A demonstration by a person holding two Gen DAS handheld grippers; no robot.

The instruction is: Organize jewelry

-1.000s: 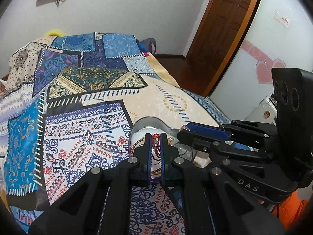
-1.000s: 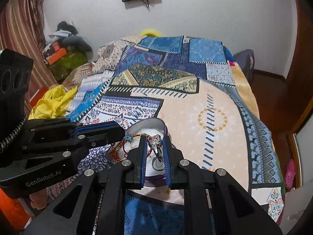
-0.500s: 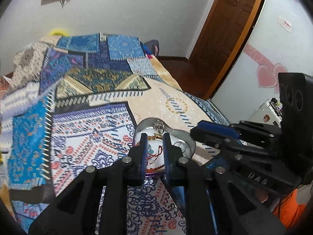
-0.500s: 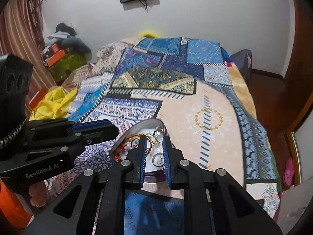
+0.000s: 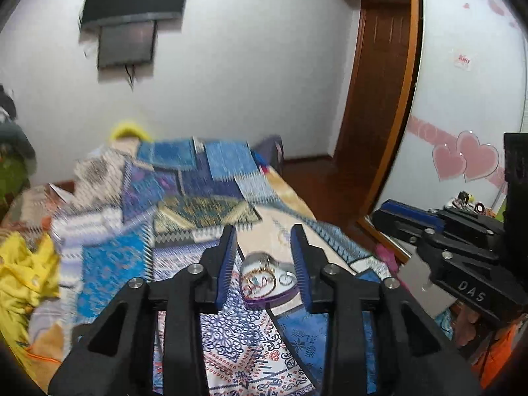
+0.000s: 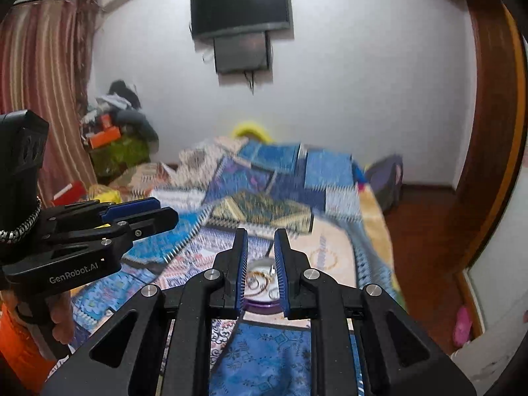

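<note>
A heart-shaped purple jewelry box (image 5: 267, 280) lies open on the patterned bedspread (image 5: 138, 257), with bangles and rings (image 5: 260, 279) inside on a white lining. My left gripper (image 5: 264, 231) is open and empty, raised above and behind the box. My right gripper (image 6: 260, 234) is open a little and empty, also lifted above the box (image 6: 260, 283). Each gripper shows in the other's view, the right one (image 5: 412, 217) at the right and the left one (image 6: 142, 211) at the left. The view is blurred by motion.
A yellow cloth (image 5: 26, 280) lies at the bed's left edge. A wall television (image 6: 241, 6) hangs behind the bed. A wooden door (image 5: 373, 99) and a wardrobe with pink hearts (image 5: 468, 158) stand at the right. Clutter (image 6: 115, 132) is piled at the far left.
Both grippers have lifted up and back from the jewelry box. The left one has opened wide, the right one slightly. The jewelry they held now lies in the box.
</note>
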